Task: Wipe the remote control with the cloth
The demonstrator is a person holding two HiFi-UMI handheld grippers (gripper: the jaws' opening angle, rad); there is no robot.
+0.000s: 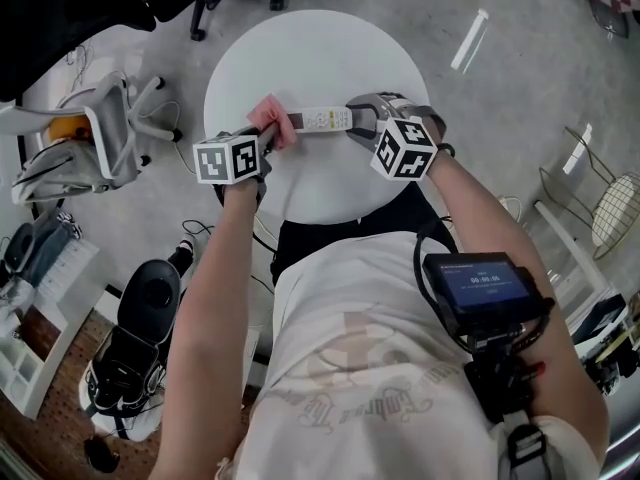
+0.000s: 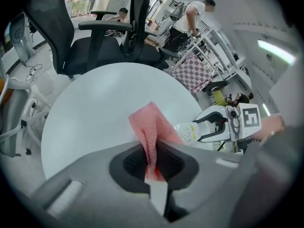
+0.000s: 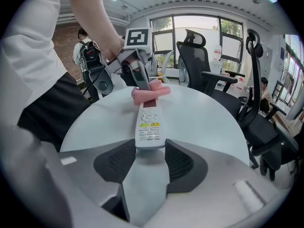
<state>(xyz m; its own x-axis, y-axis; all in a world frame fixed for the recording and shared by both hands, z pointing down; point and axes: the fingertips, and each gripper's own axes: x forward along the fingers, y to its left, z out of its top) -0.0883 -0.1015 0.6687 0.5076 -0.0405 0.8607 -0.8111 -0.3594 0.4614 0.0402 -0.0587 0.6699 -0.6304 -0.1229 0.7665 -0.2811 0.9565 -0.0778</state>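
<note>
Over the round white table (image 1: pixel 320 58), head view: slim white remote control (image 1: pixel 325 119) spans from left gripper (image 1: pixel 265 140) to right gripper (image 1: pixel 362 120), crumpled pink cloth (image 1: pixel 272 120) at its left end | left gripper view: left gripper (image 2: pixel 153 148) jaws pinched shut on cloth (image 2: pixel 154 127) | right gripper view: right gripper (image 3: pixel 150 146) jaws clamp remote control's (image 3: pixel 150 125) near end, cloth (image 3: pixel 148 93) covering the far end

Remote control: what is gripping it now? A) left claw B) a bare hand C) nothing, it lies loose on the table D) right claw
D: the right claw is clamped on the button end of the remote control; the left claw pinches the cloth at its far end.
</note>
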